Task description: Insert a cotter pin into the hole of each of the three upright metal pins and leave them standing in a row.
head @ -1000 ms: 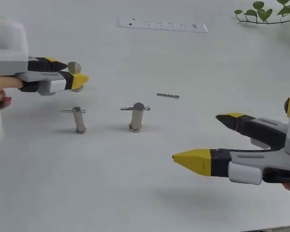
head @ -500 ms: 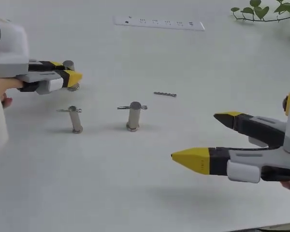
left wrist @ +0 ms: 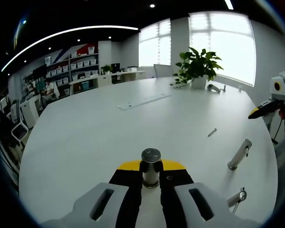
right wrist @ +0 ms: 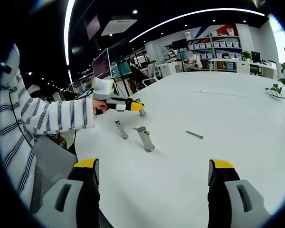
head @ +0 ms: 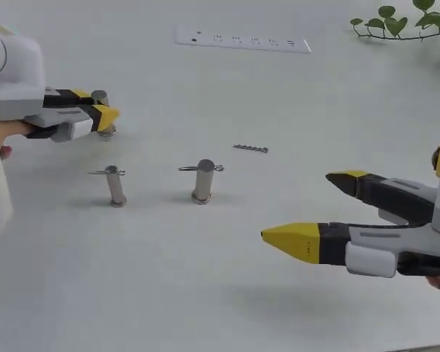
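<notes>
Desk (head: pixel 220 293): white. Right hand-held gripper (head: pixel 299 207): jaws spread wide, empty, above the near edge. Left hand-held gripper (head: pixel 97 107): pinching the held metal pin (left wrist: pixel 151 167) upright, toward the left edge. Standing metal pins (head: pixel 203 182): two, mid-desk, carrying fitted cotter pins (head: pixel 216 168). Loose cotter pin (head: pixel 251 149): flat, just beyond them toward the far edge.

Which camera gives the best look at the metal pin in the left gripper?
The left gripper view: the pin stands clamped between the jaws. Head view: mostly hidden behind the left gripper. Right gripper view: tiny.
</notes>
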`<state>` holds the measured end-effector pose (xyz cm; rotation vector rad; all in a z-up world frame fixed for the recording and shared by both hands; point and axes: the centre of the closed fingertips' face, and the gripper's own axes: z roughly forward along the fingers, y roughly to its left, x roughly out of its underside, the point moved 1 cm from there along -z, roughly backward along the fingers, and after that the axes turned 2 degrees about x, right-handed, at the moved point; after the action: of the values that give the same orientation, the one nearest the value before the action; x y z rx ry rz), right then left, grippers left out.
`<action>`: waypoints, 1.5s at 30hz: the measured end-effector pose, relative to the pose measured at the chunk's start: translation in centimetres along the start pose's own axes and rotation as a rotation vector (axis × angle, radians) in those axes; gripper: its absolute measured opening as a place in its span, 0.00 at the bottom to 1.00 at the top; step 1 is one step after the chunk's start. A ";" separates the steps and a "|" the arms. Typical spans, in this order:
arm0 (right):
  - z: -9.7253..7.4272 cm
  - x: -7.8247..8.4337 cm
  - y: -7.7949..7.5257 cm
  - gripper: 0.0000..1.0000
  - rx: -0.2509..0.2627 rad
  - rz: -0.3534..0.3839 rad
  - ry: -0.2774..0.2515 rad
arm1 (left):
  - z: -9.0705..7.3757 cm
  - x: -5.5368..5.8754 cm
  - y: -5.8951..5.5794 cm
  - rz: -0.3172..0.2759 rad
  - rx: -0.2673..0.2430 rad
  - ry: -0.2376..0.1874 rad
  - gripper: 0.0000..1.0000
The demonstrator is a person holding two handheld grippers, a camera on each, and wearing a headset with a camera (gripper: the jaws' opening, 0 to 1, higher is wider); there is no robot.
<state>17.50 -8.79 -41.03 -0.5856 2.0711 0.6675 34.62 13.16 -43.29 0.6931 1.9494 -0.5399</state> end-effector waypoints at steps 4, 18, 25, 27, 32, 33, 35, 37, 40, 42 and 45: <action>-0.1 -0.3 0.0 0.94 0.001 -0.008 -0.007 | -0.7 -1.0 0.6 -0.006 -0.023 -0.006 0.09; -1.0 -2.3 -0.3 0.94 0.008 -0.021 -0.075 | -2.9 -3.4 -2.1 0.006 -0.020 -0.015 0.09; -1.0 -2.6 -0.1 0.94 0.002 -0.030 -0.086 | -3.6 -4.2 -3.9 0.001 -0.013 -0.037 0.09; -0.9 -2.6 0.0 0.94 -0.003 -0.033 -0.084 | -3.8 -4.6 -4.5 0.009 -0.007 -0.050 0.09; -0.8 -2.5 0.2 0.94 -0.010 -0.041 -0.080 | -4.3 -5.4 -6.2 0.018 0.019 -0.069 0.09; -0.8 -2.5 0.2 0.94 -0.009 -0.041 -0.081 | -4.4 -5.5 -6.5 0.020 0.023 -0.069 0.09; -0.9 -2.5 0.2 0.94 -0.009 -0.038 -0.082 | -4.7 -5.7 -7.2 0.018 0.033 -0.071 0.09; -0.9 -2.6 0.1 0.94 -0.007 -0.039 -0.084 | -5.0 -5.8 -8.0 0.012 0.050 -0.076 0.09; -0.9 -2.6 0.0 0.94 -0.007 -0.037 -0.086 | -5.4 -5.9 -9.3 0.020 0.076 -0.084 0.09; -0.9 -2.5 0.0 0.94 -0.007 -0.036 -0.085 | -5.6 -6.1 -10.0 0.025 0.089 -0.089 0.09; -0.9 -2.4 0.1 0.94 -0.008 -0.036 -0.082 | -5.9 -6.2 -11.1 0.029 0.113 -0.095 0.09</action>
<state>18.22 -8.90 -38.55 -0.5894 1.9777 0.6687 25.77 7.15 -34.23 0.7521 1.8281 -0.6579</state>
